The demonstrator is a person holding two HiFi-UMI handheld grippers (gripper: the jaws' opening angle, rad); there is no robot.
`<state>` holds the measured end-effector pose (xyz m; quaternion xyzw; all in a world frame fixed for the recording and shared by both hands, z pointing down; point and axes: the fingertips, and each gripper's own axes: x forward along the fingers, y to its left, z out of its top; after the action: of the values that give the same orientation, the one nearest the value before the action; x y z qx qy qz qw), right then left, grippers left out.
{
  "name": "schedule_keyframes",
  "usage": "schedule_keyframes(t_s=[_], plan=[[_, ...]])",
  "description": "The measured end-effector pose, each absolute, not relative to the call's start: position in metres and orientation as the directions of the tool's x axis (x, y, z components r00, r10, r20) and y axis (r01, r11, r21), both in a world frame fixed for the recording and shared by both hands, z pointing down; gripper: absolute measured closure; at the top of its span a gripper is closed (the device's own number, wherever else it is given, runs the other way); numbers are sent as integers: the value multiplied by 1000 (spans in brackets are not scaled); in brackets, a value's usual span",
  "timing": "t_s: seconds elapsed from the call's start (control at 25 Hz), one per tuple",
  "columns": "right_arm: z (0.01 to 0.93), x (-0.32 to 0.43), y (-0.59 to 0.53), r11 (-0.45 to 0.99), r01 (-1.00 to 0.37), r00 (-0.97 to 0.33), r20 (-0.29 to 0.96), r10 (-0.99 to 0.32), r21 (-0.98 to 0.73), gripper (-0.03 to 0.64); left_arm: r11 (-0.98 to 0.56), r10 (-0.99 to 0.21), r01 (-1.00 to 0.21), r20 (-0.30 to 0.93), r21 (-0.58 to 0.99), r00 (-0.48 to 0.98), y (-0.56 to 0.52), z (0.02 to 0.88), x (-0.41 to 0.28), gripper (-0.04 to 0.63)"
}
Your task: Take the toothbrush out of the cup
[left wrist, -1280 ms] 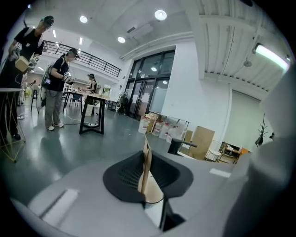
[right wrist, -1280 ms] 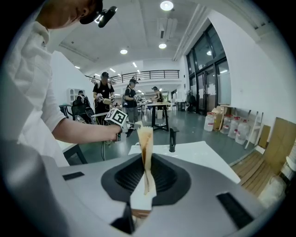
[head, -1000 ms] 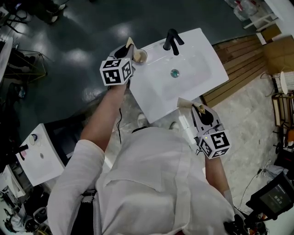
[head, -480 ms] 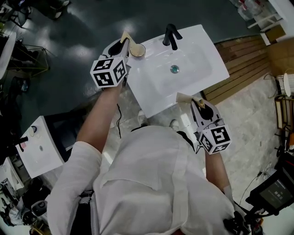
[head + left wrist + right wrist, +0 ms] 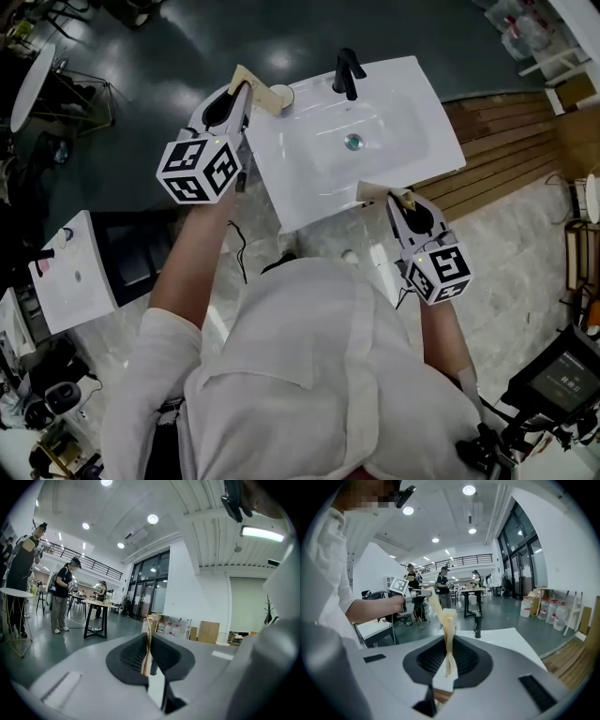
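A white cup [image 5: 280,95] stands on the back left corner of the white basin [image 5: 403,141], beside the black tap [image 5: 345,73]. My left gripper [image 5: 242,84] hangs above and left of the cup. Its jaws are closing, and the pads press on a tan toothbrush [image 5: 259,92] that slants down toward the cup's rim. In the left gripper view the jaws [image 5: 149,641] pinch a thin tan strip. From the right gripper view the toothbrush [image 5: 431,601] sticks out of the left gripper [image 5: 415,591]. My right gripper [image 5: 389,197] hovers at the basin's front edge, shut [image 5: 449,630] and empty.
A second small basin unit [image 5: 70,281] stands on the floor to the left. Wooden planks [image 5: 506,141] lie right of the basin, and a screen [image 5: 562,380] sits at the lower right. Several people and tables stand in the hall behind.
My left gripper has risen and drawn back to the left of the cup, carrying the toothbrush with it. The right gripper has shifted only slightly along the basin's front edge.
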<state>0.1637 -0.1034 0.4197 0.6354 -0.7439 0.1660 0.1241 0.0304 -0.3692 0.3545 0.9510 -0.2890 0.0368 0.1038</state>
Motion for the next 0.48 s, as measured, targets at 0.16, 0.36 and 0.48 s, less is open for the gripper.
schedule_keyframes(t_s=[0.16, 0.36, 0.48], plan=[[414, 175, -102, 198, -977, -215, 380, -900, -85, 581, -802, -558, -575, 138, 163, 818, -335, 344, 23, 569], [414, 181, -97, 268, -960, -277, 373, -885, -77, 583, -783, -575, -597, 165, 175, 801, -291, 347, 13, 571], [410, 185, -96, 302, -951, -306, 363, -880, -70, 583, -776, -580, -605, 177, 178, 795, -265, 350, 10, 572]])
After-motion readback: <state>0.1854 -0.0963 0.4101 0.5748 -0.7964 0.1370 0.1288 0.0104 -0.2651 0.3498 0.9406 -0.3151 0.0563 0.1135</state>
